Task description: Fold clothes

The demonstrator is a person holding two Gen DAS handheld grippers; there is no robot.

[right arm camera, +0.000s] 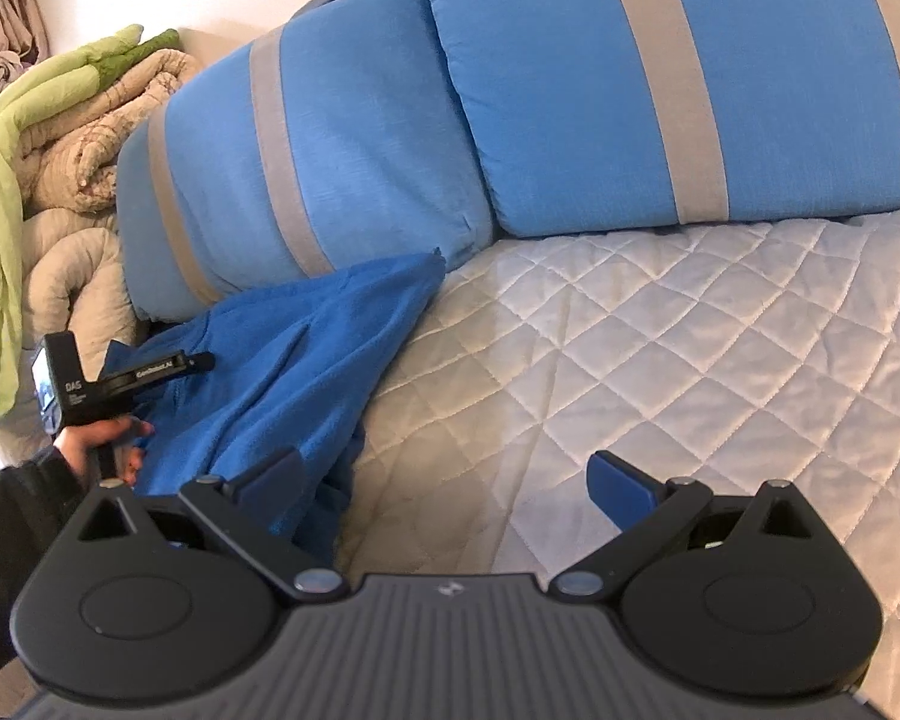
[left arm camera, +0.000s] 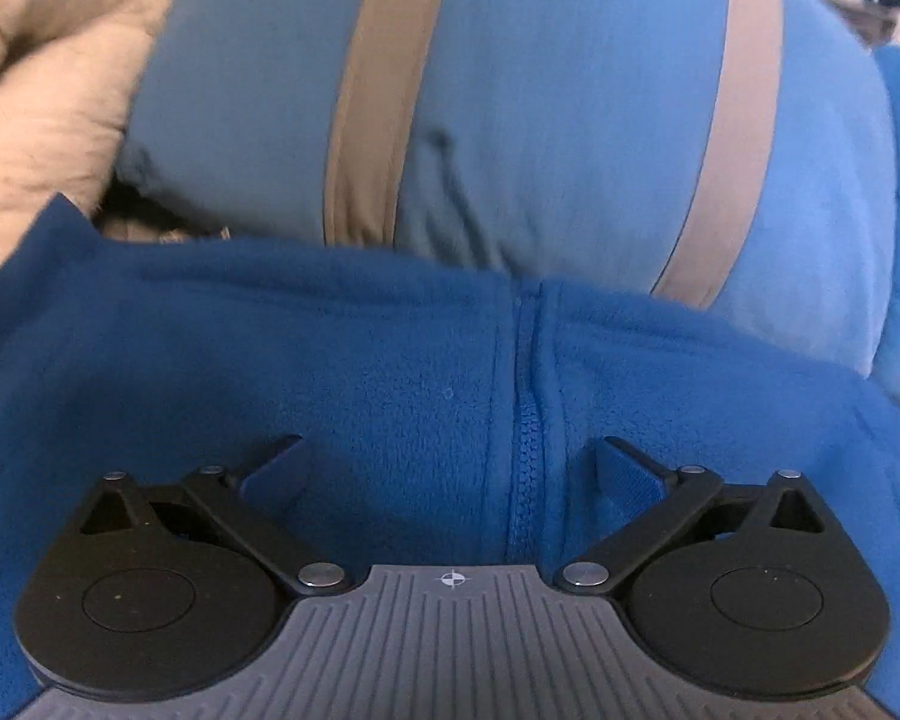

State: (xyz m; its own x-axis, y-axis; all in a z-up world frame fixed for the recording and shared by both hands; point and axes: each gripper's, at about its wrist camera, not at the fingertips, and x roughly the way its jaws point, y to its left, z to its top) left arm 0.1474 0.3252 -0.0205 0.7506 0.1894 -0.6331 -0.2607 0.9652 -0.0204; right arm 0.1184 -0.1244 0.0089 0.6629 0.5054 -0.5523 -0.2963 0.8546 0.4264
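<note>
Two grippers spread wide, gripping nothing. Left gripper (left arm camera: 447, 462) hovers over blue fleece jacket (left arm camera: 270, 360), zipper (left arm camera: 528, 420) between fingers. Right gripper (right arm camera: 444, 480) over quilted bedspread (right arm camera: 660, 348); jacket beside its left finger (right arm camera: 270, 477), against striped pillow (right arm camera: 306, 162).

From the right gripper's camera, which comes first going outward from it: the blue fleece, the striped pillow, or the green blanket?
Seen from the right gripper:
1. Blue fleece, nearest, just left of its fingers.
2. Striped pillow, behind the fleece, left of centre.
3. Green blanket, farthest, on the bedding pile at far left.
</note>
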